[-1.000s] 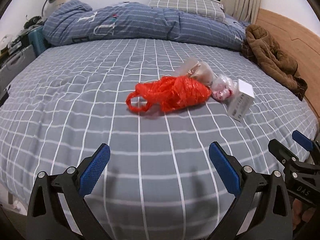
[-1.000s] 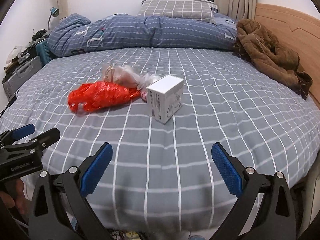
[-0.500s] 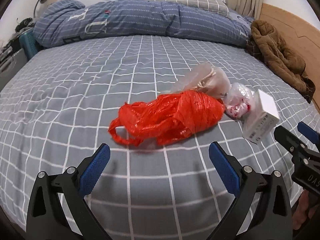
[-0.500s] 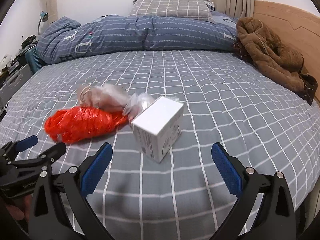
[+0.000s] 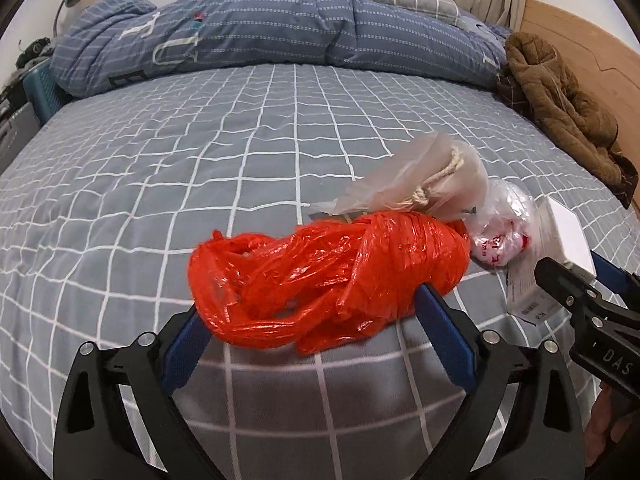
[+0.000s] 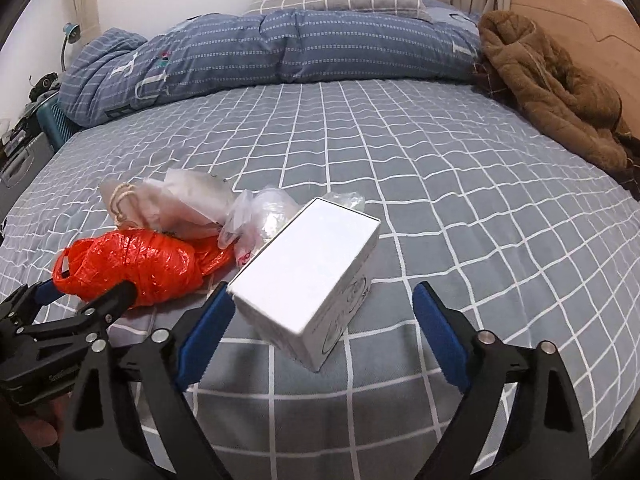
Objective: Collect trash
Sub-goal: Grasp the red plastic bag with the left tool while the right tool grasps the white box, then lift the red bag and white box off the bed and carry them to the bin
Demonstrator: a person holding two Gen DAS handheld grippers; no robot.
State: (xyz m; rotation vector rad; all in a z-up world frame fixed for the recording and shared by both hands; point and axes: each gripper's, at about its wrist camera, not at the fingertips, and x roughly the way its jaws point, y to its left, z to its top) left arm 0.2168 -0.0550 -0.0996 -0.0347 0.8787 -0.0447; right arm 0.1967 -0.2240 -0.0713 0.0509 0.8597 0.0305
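Trash bunched together on the bed, at the fingers of both grippers.

A crumpled bag lies between the left gripper's fingers; a box lies between the right gripper's fingers, nearer its left one. Beyond both lie two wrappers, with a quilt far behind.

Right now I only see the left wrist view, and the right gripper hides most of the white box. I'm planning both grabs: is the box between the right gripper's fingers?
Observer: Yes. The right gripper is open, with the white box between its fingers, nearer the left pad.
Operator: How does the box lie?
Observer: Flat on the bed sheet, with its long axis diagonal to the fingers and a line drawing on its near end.
Operator: Anything tucked behind it?
Observer: Some crumpled clear plastic pokes out past its far edge.
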